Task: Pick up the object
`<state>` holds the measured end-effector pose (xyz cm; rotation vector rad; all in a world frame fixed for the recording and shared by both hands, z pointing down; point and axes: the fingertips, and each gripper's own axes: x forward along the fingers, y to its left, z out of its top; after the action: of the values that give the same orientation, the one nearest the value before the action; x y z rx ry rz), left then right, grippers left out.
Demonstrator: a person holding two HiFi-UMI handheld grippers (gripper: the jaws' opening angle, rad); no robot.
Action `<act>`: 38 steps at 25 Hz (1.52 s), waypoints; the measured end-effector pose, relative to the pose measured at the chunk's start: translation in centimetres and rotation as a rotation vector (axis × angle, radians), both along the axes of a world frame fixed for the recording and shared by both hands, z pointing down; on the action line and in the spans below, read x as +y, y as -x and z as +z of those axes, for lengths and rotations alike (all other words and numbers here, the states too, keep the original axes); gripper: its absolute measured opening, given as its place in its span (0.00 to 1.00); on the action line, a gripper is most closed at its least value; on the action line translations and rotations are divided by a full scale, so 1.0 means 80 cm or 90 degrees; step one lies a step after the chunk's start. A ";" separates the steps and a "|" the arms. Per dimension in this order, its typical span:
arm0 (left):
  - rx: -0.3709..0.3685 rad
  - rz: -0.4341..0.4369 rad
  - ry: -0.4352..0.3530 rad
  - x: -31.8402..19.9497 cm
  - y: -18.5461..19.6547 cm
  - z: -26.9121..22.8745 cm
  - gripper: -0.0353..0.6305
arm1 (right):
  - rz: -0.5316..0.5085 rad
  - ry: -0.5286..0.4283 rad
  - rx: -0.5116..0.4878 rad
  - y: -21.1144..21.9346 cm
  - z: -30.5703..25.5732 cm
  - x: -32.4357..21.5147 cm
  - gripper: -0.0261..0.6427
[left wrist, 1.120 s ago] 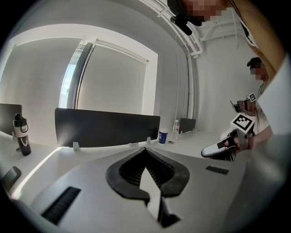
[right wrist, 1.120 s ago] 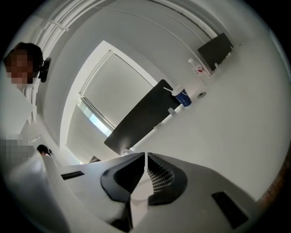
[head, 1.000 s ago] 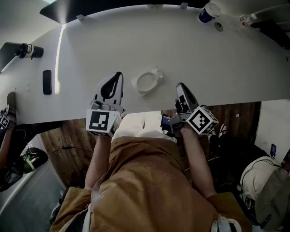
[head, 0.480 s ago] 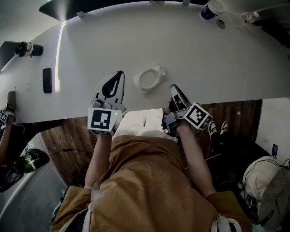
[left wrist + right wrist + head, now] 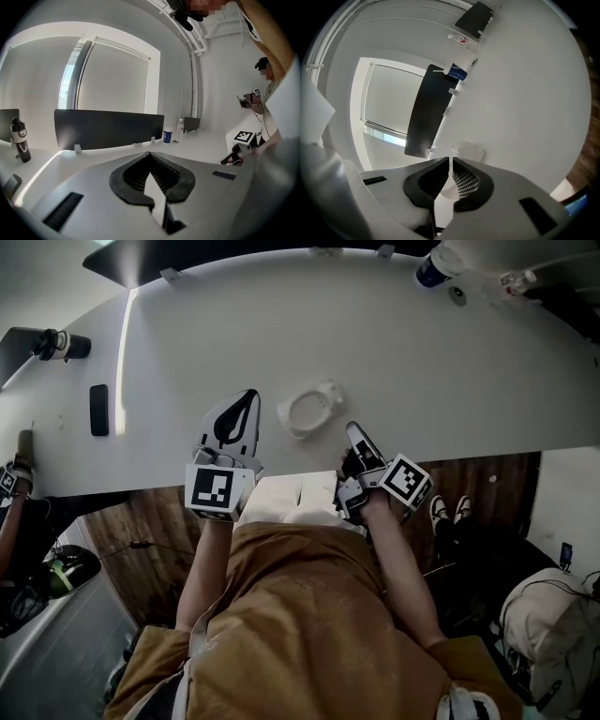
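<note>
— What has changed in the last second?

— My right tool [image 5: 354,431] has swung in from the table [image 5: 422,362] edge towards the left. Its tips now sit close behind the white ring-shaped object [image 5: 309,409]. A second ago that tool stood further off to the right, well apart from it.

— And the object itself?

— It lies flat on the table, untouched, just ahead of the right tool's tips and a little to their left. In the right gripper view it shows directly beyond the jaw tips, near but not in contact.

— Are the jaws ready for it?

— No. The right tool's jaws are pressed together with nothing between them. My left tool [image 5: 247,397] has kept its place, off to the left of the object, with its jaws also closed and empty.

— So where does that leave the pick-up?

— I judge it's still in the approach. The right tool is lined up, but I'd have to spread its jaws before going in, or the closed tips will only push the ring away.
</note>
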<state>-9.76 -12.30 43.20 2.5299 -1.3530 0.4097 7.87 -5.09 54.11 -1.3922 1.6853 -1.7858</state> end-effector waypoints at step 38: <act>-0.045 0.001 0.125 0.032 0.009 0.120 0.06 | -0.041 0.070 -0.220 0.059 0.058 0.008 0.39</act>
<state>-10.48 -9.70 52.82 2.3771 -1.2670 0.6057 3.16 -4.45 58.75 -1.0035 1.4823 -2.0438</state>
